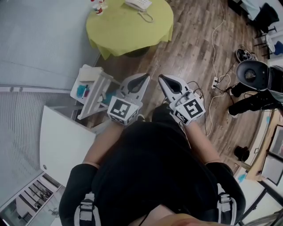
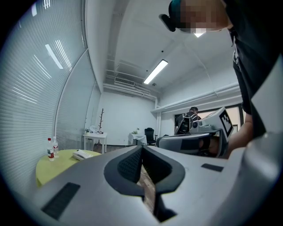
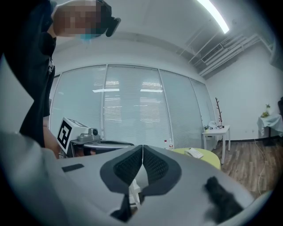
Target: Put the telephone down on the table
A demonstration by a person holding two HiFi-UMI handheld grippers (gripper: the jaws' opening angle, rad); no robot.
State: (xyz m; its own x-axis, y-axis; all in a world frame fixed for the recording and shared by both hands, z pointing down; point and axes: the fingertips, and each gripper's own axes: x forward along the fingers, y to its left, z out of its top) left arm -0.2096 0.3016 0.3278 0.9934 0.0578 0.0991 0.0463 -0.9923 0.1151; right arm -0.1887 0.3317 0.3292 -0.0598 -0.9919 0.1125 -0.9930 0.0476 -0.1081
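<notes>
Telephone (image 1: 138,4) sits on table (image 1: 128,31), far from left gripper (image 1: 144,79) and right gripper (image 1: 162,80), jaws closed, empty.

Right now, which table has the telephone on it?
The round table under the yellow-green cloth holds the white telephone; the small white table beside it does not.

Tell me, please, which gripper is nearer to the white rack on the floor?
Left. The left gripper hangs just right of the white rack; the right gripper is farther right, beyond the left one.
</notes>
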